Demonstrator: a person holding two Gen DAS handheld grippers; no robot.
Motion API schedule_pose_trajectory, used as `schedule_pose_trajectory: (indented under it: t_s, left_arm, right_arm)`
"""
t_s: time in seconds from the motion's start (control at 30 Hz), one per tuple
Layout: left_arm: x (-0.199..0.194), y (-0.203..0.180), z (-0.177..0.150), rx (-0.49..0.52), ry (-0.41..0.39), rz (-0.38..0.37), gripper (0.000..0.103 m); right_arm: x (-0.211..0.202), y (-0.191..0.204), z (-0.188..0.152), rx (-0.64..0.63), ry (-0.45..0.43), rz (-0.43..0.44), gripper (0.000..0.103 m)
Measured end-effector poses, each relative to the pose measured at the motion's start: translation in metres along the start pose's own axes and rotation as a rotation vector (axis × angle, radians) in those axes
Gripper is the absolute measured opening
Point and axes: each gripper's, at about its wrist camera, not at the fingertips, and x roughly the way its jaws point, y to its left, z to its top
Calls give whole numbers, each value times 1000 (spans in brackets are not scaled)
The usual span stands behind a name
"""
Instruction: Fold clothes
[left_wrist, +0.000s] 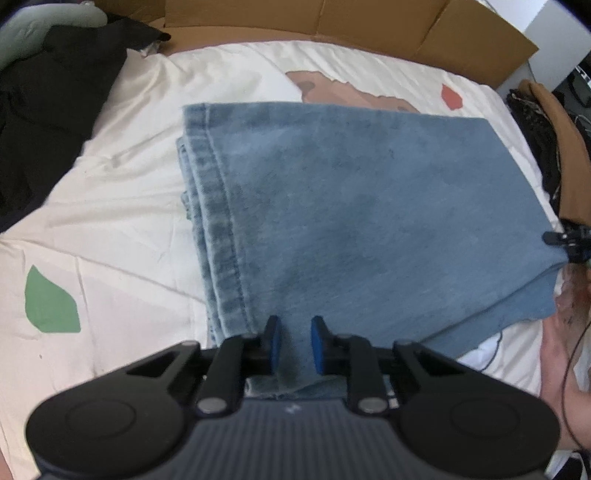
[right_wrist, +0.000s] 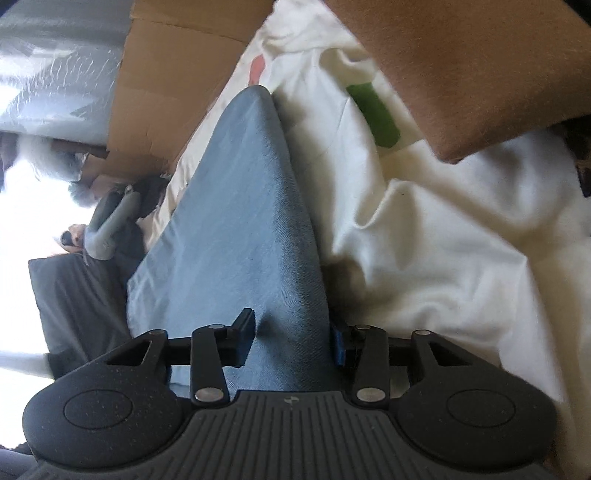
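Left tongs: the black two-finger left gripper (left_wrist: 294, 345) with blue pads points steeply down at the near edge of the folded light-blue denim jeans (left_wrist: 354, 206); jaws narrow, a fold of denim runs between the pads, and whether they pinch it cannot be told.
Right tongs: the black right gripper (right_wrist: 293, 341) stands about half wide, a ridge of the denim jeans (right_wrist: 240, 229) lying between its fingers; the right pad lies against the cloth, the left one looks just clear of it.
Jeans: folded into a thick rectangle on the bed, stitched hems stacked along its left edge in the left wrist view.
Bed cover: cream-white rumpled sheet (left_wrist: 122, 206) under the jeans, printed with a green leaf shape (left_wrist: 50, 302), a red patch (left_wrist: 451, 96) and a brown patch (left_wrist: 332, 88).
Left side, farther: a heap of black clothing (left_wrist: 48, 107).
Far edge: flat brown cardboard sheet (left_wrist: 369, 26) standing behind the bed.
Right edge: a tan-brown garment (left_wrist: 565, 147).
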Motion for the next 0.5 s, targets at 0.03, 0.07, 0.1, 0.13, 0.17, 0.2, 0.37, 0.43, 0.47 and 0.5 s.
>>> schedule_pose_trajectory:
  t_s: [0.03, 0.07, 0.1, 0.13, 0.17, 0.2, 0.37, 0.43, 0.47, 0.5]
  left_arm:
    - [2, 1, 0, -3, 0, 2, 17]
    - [3, 3, -1, -5, 0, 3, 15]
    - [4, 3, 0, -7, 0, 4, 15]
    - [5, 4, 0, -8, 1, 4, 14]
    - [5, 5, 0, -9, 2, 5, 14]
    - [6, 5, 0, -10, 2, 6, 14]
    - [8, 2, -1, 0, 0, 16, 14]
    - [9, 2, 0, 4, 3, 19, 14]
    - [9, 1, 0, 8, 4, 22, 14]
    - [9, 1, 0, 12, 5, 24, 14]
  right_arm:
    - [-4, 2, -1, -9, 7, 14, 45]
    - [-8, 4, -2, -18, 12, 30, 45]
    - [-11, 5, -3, -19, 18, 52, 45]
    - [-14, 4, -5, -10, 25, 74, 45]
    - [-16, 3, -7, -2, 33, 93, 45]
    - [-17, 2, -9, 2, 39, 105, 45]
    - [-13, -10, -21, 62, 18, 97, 45]
    - [-10, -17, -25, 115, -20, 105, 45]
    - [-9, -18, -26, 134, -37, 111, 45]
    - [-8, -20, -28, 151, -52, 115, 45]
